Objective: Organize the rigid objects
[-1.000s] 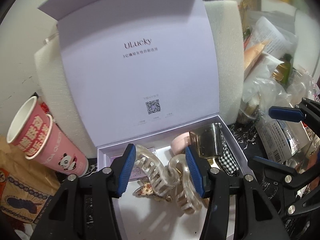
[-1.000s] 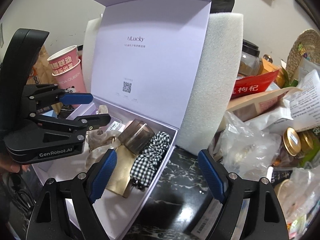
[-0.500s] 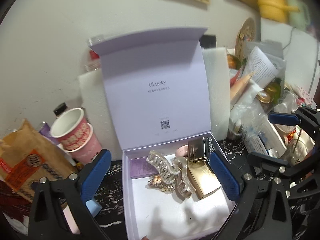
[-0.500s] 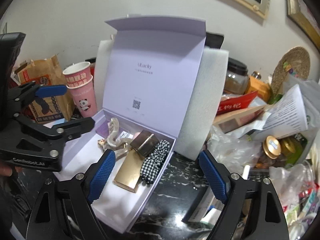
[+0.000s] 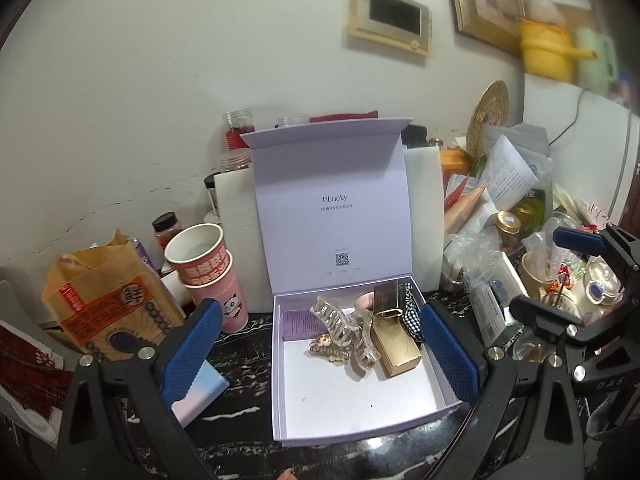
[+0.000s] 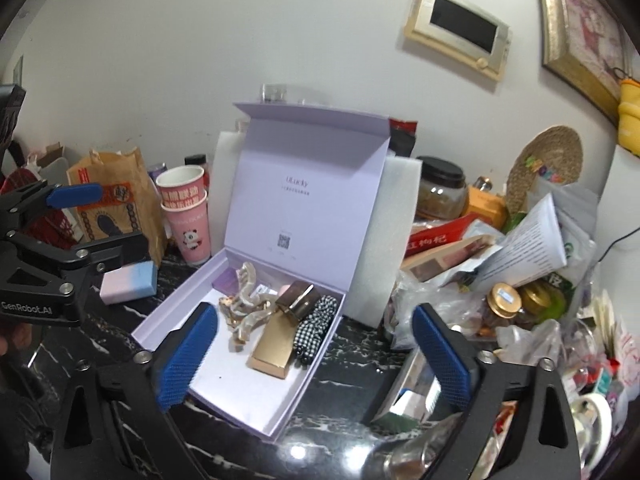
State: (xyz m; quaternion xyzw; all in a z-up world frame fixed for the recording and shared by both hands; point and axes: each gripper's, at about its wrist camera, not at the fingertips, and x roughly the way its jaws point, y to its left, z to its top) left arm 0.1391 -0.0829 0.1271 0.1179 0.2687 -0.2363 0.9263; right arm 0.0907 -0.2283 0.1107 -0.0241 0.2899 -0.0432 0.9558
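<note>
Blue-padded left gripper (image 5: 320, 354) wide, empty.

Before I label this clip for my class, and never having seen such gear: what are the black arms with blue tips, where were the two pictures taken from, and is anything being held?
They are two hand-held claws, one in each of a person's hands, each carrying a wide-angle camera that looks along its fingers. One picture comes from the left claw, the other from the right claw. Both stand open and hold nothing; their jaws have just been opening. On the dark marbled counter sits an open lilac box with a pale hair clip, a gold case and a checked scrunchie inside. Stacked pink paper cups and a brown paper bag stand beside it.
</note>
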